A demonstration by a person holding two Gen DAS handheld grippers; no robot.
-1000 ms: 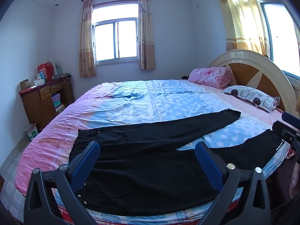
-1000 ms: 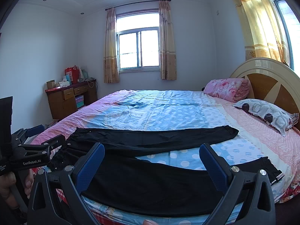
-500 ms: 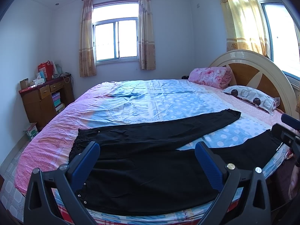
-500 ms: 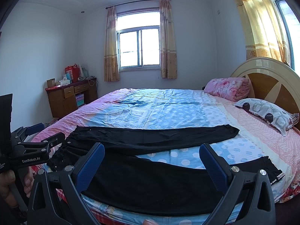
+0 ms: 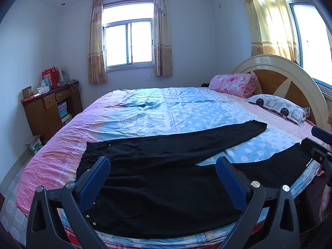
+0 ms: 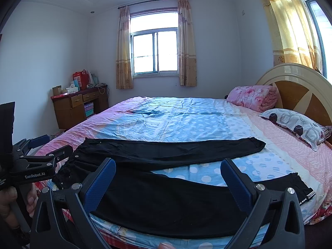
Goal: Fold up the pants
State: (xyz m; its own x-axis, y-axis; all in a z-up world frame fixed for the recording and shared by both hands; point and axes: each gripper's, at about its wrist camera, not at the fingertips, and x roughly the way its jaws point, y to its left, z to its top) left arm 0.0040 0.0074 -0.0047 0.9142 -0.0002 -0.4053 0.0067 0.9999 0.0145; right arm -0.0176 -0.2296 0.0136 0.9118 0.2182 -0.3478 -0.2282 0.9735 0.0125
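Note:
Black pants (image 5: 166,178) lie flat on the near side of the bed, waistband to the left and both legs spread apart toward the right; they also show in the right wrist view (image 6: 166,186). My left gripper (image 5: 162,167) is open and empty, held above the pants near the waist end. My right gripper (image 6: 168,170) is open and empty, above the near leg. The left gripper shows at the left edge of the right wrist view (image 6: 39,166), by the waistband. Part of the right gripper shows at the right edge of the left wrist view (image 5: 317,151), by the near leg's hem.
The bed (image 5: 166,112) has a pink and blue dotted sheet. A folded pink blanket (image 5: 232,83) and a patterned pillow (image 5: 278,105) lie by the round headboard (image 5: 290,76). A wooden desk (image 5: 47,108) with boxes stands at the far left wall.
The right wrist view has shifted slightly. The pants have not moved and both grippers stay open.

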